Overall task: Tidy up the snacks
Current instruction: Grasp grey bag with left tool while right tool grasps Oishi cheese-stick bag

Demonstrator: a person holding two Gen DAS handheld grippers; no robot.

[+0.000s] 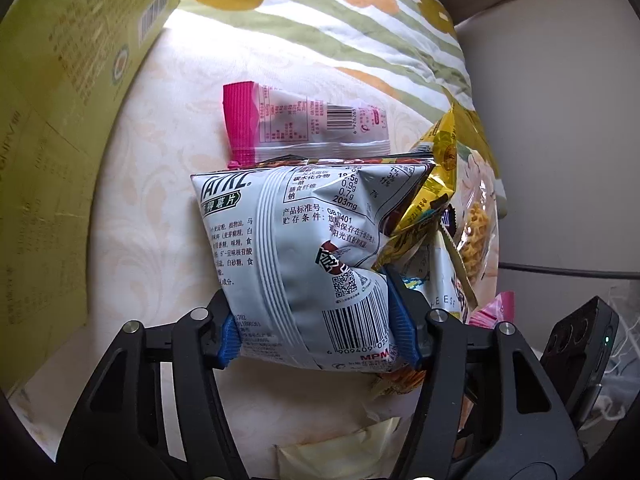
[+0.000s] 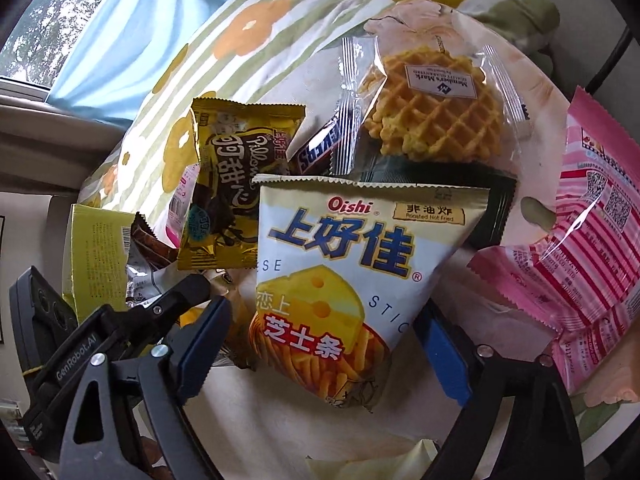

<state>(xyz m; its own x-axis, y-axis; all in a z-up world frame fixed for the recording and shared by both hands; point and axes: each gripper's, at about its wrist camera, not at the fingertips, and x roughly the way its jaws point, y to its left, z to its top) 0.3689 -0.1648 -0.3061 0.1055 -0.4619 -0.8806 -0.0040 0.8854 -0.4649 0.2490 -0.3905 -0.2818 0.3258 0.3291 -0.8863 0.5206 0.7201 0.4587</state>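
The silver chip bag (image 1: 296, 264) is pinched at its lower end between the blue pads of the left tongs (image 1: 316, 332), at the centre of the left view, over the pale bed sheet (image 1: 152, 184). It is best lifted level and slowly, since only thin, slippery foil is held and the gold packet (image 1: 428, 200) leans on its right edge. A carton (image 1: 60, 120) at the left edge is probably where it is bound. The right tongs (image 2: 320, 344) are spread wide on either side of the cheese stick bag (image 2: 352, 272), low in the centre of the right view; the pads should be closed on the crimped bottom rather than the puffed middle. By count: one silver bag, one cheese stick bag, one gold packet, one waffle (image 2: 432, 100), one chocolate bar (image 2: 324, 148), two pink packets (image 1: 304, 124) (image 2: 580, 240), and a dark wrapper (image 2: 496, 200), barely seen.
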